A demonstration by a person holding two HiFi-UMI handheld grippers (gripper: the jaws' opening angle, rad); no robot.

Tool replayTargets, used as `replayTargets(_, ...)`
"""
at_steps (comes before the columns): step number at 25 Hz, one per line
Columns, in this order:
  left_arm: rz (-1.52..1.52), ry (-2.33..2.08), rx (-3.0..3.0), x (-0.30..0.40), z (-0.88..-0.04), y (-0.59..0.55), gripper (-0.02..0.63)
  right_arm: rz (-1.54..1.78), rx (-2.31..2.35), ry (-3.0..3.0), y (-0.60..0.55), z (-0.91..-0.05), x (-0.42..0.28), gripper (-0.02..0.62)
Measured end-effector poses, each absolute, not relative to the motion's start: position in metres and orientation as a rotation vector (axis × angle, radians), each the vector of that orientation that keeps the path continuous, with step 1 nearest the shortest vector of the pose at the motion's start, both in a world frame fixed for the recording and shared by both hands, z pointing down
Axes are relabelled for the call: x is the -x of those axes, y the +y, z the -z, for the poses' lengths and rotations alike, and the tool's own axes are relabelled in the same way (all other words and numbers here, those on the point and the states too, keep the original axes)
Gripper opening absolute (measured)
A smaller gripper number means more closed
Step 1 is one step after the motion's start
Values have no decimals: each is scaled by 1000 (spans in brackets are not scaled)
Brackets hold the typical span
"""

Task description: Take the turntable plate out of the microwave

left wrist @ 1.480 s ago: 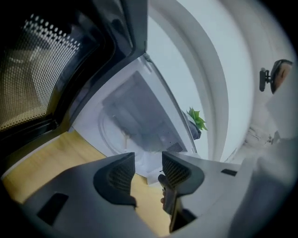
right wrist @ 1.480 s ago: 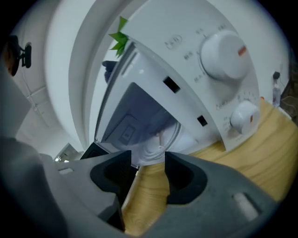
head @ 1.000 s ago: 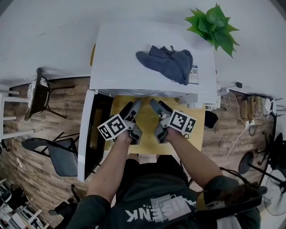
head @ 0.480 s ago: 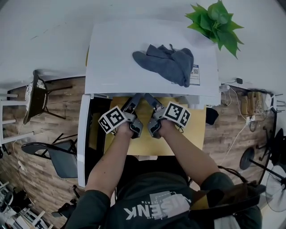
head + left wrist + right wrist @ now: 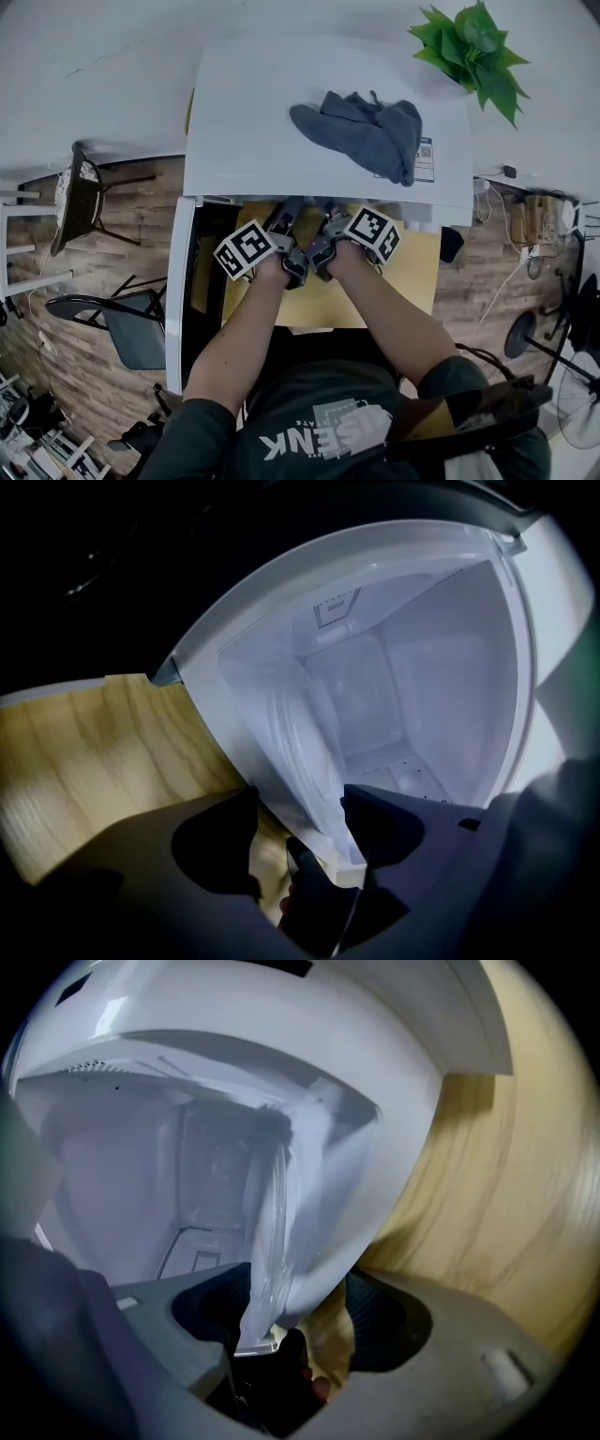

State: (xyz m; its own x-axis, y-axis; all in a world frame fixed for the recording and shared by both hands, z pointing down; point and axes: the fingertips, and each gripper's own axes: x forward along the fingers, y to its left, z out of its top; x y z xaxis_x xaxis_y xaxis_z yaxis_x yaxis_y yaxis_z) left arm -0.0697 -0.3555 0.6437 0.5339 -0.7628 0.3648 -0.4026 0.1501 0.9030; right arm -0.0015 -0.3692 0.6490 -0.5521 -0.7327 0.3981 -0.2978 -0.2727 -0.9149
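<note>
The glass turntable plate (image 5: 270,1213) lies on the floor of the white microwave (image 5: 281,112), just inside its open mouth. The right gripper (image 5: 291,1312) holds its jaws wide apart astride the plate's near rim and the cavity's front lip (image 5: 352,874), pinching neither. The left gripper (image 5: 295,822), equally wide, straddles the same lip. In the head view, the oven's top hides both sets of tips. A gray cloth (image 5: 361,131) lies on top near a potted plant (image 5: 473,52). The door (image 5: 183,291) stands open at left beside the wooden table (image 5: 412,281).
</note>
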Motion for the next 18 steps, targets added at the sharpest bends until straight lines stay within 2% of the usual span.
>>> replayTargets(18, 301, -1065, -1437, 77, -659, -345, 290, 1973, 1157, 1629, -342, -654, -1, 249)
